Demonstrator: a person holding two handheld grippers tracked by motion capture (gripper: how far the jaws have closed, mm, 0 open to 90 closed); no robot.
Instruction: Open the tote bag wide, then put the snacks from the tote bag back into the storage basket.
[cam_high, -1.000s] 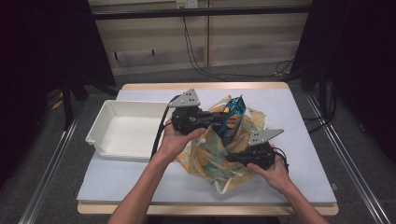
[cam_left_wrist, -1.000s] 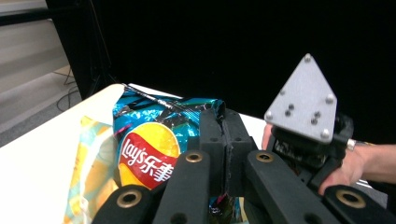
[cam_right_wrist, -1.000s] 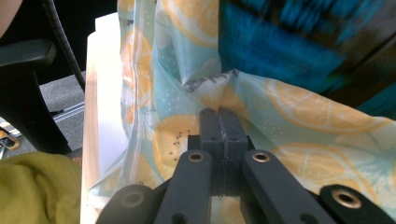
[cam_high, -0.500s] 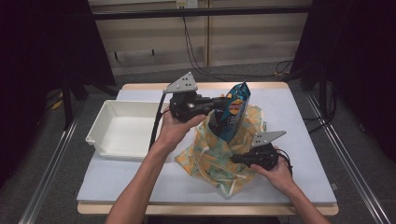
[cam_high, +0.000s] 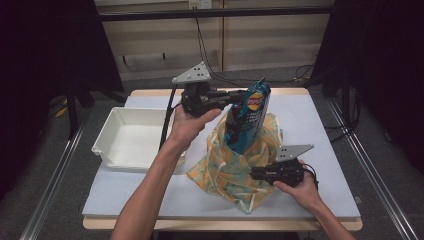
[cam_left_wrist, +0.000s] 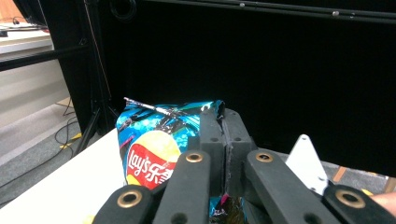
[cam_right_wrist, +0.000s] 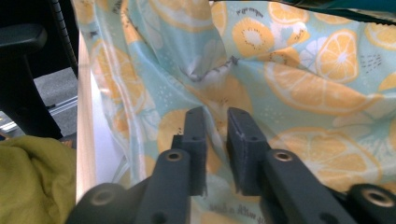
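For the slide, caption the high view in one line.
Left tongs lift a blue chip bag from a citrus-print cloth bag; right tongs rest at the cloth, a white bin alongside.

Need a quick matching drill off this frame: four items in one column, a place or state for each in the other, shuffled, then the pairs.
Items:
1. chip bag
2. fruit-print cloth bag
3. white tray
4. right tool

States:
A. empty, at the table's left side
B. jaws slightly parted at the cloth
C. pinched at its top by the left tool, upright
D. slumped on the table around the chip bag's base

Pairs: 1-C, 2-D, 3-A, 4-B
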